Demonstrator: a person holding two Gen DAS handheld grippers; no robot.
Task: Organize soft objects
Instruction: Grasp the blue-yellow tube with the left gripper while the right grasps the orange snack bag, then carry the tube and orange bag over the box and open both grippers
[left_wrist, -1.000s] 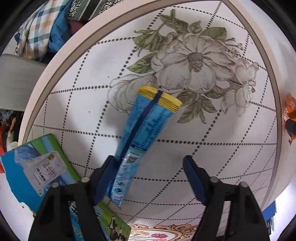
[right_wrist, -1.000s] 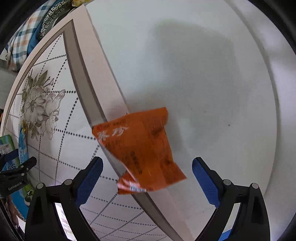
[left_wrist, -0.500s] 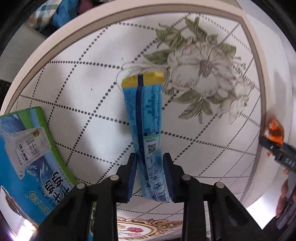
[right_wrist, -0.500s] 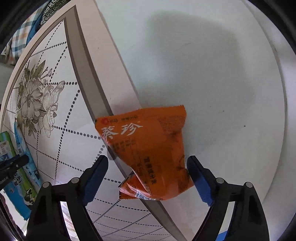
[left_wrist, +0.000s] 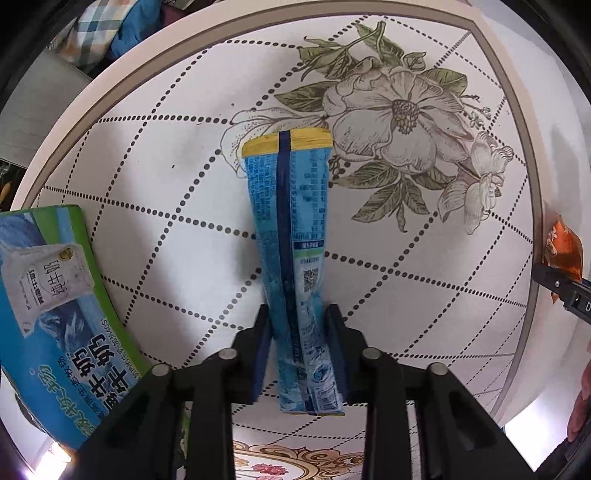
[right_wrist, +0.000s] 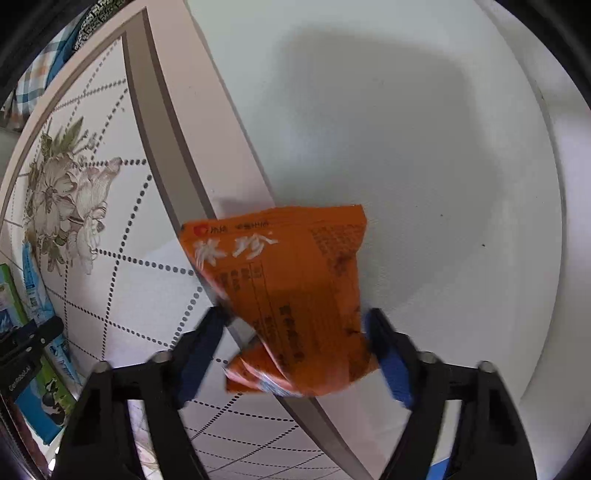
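Observation:
A long blue snack packet (left_wrist: 291, 236) with a yellow end lies on the floral tablecloth (left_wrist: 166, 184). My left gripper (left_wrist: 299, 354) is shut on its near end. An orange snack packet (right_wrist: 291, 288) lies across the tablecloth's brown border onto the white surface (right_wrist: 424, 129). My right gripper (right_wrist: 295, 347) is around the packet's near end, its jaws close on either side; whether the pads touch it is unclear. The orange packet (left_wrist: 563, 247) and right gripper also show at the right edge of the left wrist view. The blue packet (right_wrist: 35, 291) shows at the left edge of the right wrist view.
A blue and green milk carton box (left_wrist: 48, 302) lies at the left of the tablecloth; it also shows in the right wrist view (right_wrist: 37, 398). Checked and blue fabric (left_wrist: 107, 33) lies beyond the table's far edge.
My left gripper has closed on the blue packet and turned it straight. My right gripper has moved forward over the orange packet and its jaws have narrowed around it.

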